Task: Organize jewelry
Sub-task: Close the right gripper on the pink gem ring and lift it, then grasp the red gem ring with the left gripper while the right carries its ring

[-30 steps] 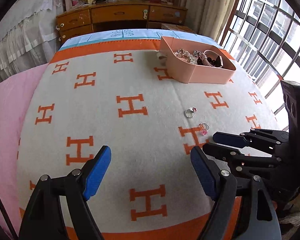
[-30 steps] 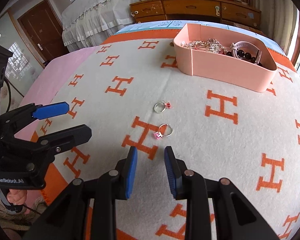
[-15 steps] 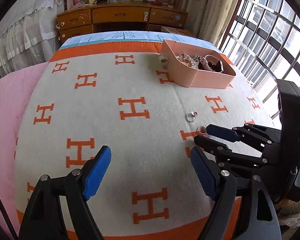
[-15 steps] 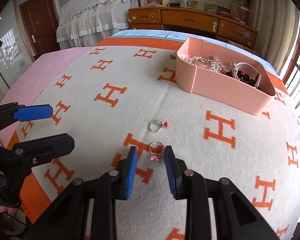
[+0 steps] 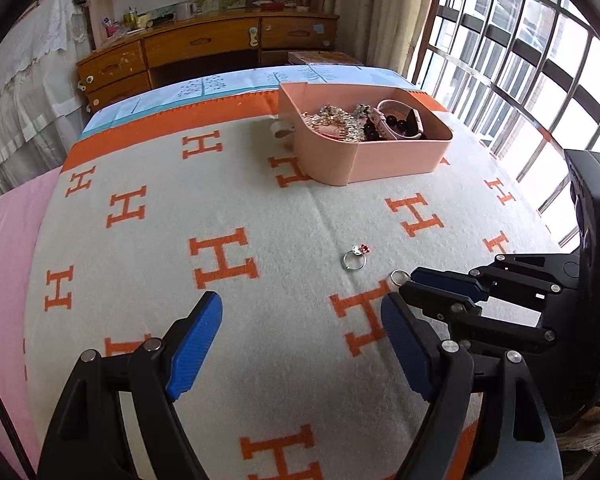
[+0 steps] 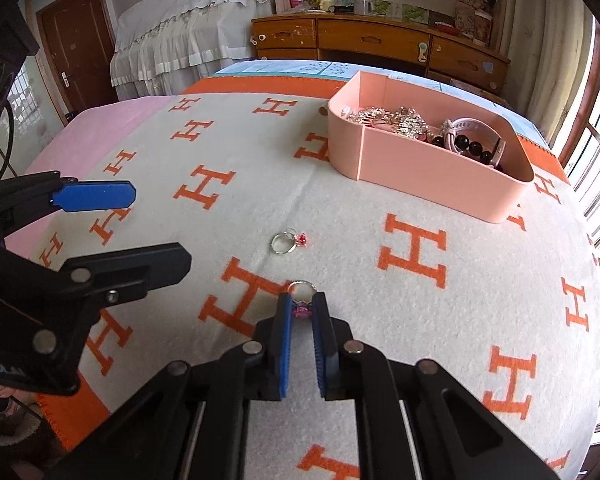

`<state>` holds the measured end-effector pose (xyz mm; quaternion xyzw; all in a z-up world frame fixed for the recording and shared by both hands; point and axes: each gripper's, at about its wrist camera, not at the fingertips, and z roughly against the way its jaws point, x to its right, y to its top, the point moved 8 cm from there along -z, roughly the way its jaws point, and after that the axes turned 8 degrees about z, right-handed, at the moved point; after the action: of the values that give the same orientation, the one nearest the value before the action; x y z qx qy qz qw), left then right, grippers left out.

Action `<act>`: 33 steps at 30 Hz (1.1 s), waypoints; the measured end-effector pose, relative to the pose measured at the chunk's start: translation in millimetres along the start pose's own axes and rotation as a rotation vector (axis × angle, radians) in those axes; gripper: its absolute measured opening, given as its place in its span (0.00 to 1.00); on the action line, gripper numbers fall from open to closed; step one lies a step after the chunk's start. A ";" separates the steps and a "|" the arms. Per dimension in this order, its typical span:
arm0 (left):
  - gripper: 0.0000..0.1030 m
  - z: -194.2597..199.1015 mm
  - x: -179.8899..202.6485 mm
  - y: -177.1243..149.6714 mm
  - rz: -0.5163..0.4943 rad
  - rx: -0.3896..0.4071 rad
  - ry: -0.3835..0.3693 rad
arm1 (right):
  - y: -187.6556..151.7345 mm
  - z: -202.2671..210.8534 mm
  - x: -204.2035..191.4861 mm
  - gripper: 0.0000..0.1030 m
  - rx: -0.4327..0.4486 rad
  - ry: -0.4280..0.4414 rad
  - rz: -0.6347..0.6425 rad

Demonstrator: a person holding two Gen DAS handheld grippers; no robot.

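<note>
My right gripper [image 6: 302, 303] is shut on a silver ring with a pink stone [image 6: 302, 309], pinched between its blue pads at the blanket surface; the band [image 5: 398, 278] shows at its tips in the left wrist view. A second silver ring with a red stone [image 6: 287, 241] lies just beyond it, also in the left wrist view [image 5: 355, 259]. A pink tray [image 6: 428, 176] holding chains, beads and a watch stands farther back, also in the left wrist view [image 5: 380, 162]. My left gripper [image 5: 300, 326] is open and empty over the blanket, left of the right gripper [image 5: 410, 284].
The bed is covered by a white blanket with orange H marks [image 5: 220, 256]. A pink sheet [image 6: 100, 128] lies on the left side. A wooden dresser [image 6: 380, 44] stands behind the bed and barred windows [image 5: 520, 72] on the right.
My right gripper moved forward onto the pink-stone ring and closed on it. My left gripper stayed open, its view shifted slightly closer.
</note>
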<state>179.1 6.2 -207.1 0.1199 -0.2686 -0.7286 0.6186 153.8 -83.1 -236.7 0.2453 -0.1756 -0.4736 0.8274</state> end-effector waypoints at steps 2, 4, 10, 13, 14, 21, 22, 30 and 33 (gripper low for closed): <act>0.78 -8.6 10.9 3.2 -0.051 -0.007 -0.013 | -2.3 2.4 9.3 0.09 0.002 0.006 -0.034; 0.78 -18.3 21.6 5.8 -0.108 -0.010 -0.014 | -4.2 5.7 19.4 0.09 0.007 0.006 -0.060; 0.60 -44.2 34.3 13.9 -0.207 -0.032 0.008 | -7.1 17.2 36.0 0.09 0.039 0.023 -0.104; 0.51 -51.9 37.0 13.8 -0.230 -0.050 0.003 | -9.1 19.5 41.3 0.09 0.047 0.034 -0.116; 0.48 -53.1 38.1 13.8 -0.239 -0.052 0.000 | -9.6 19.3 42.9 0.09 0.048 0.039 -0.121; 0.23 -53.9 48.3 12.4 -0.282 -0.069 -0.052 | -14.5 16.2 51.4 0.09 0.049 0.081 -0.154; 0.17 -53.6 50.0 11.6 -0.288 -0.072 -0.056 | -14.5 16.3 52.0 0.09 0.051 0.084 -0.156; 0.13 -51.7 48.4 13.1 -0.277 -0.064 -0.022 | -15.5 20.1 55.3 0.09 0.069 0.096 -0.170; 0.13 -47.6 45.7 16.9 -0.247 -0.062 -0.022 | -14.1 23.9 55.1 0.09 0.078 0.094 -0.165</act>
<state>207.9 -51.1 -230.2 0.1250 -0.2359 -0.8084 0.5246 158.5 -142.9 -222.0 0.3127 -0.1341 -0.5209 0.7829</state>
